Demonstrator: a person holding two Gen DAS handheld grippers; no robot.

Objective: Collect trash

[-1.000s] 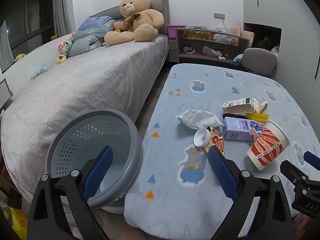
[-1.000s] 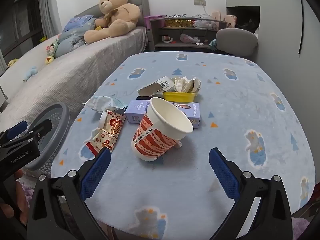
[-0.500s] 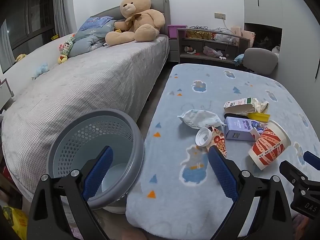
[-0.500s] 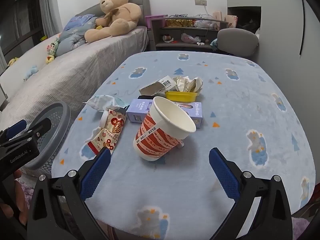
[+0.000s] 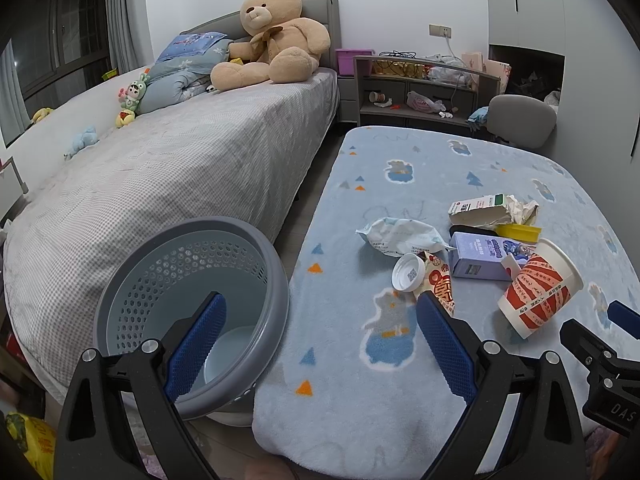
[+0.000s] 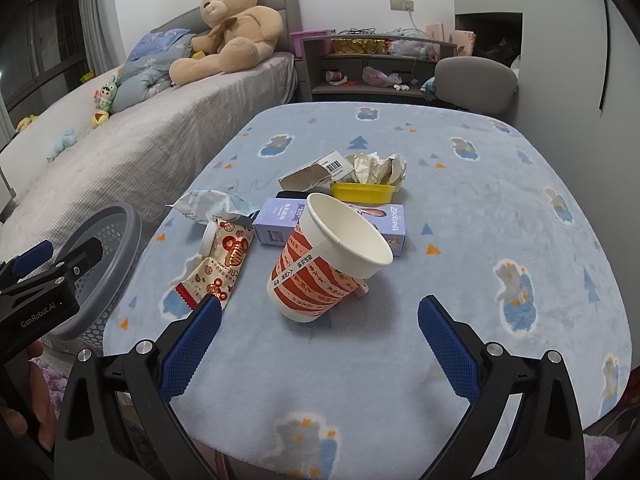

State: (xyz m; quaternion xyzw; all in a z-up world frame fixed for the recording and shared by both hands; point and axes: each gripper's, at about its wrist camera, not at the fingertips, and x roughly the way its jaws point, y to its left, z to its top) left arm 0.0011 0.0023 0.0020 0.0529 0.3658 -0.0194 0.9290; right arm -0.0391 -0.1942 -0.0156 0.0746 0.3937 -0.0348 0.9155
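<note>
Trash lies on a table under a blue blanket: a tilted red-and-white paper cup, a purple box, a red snack wrapper, a white lid, a crumpled white packet, a torn carton and a yellow tub. A grey perforated bin stands left of the table. My left gripper is open over the bin's rim and the table edge. My right gripper is open just short of the cup.
A grey bed with a big teddy bear and soft toys runs along the left. A shelf unit and a grey chair stand behind the table. A hand holds the left gripper's body.
The right gripper has crept slightly closer to the cup. The left view has shifted a little, with the bin now slightly further right in it. Both grippers stay open.
</note>
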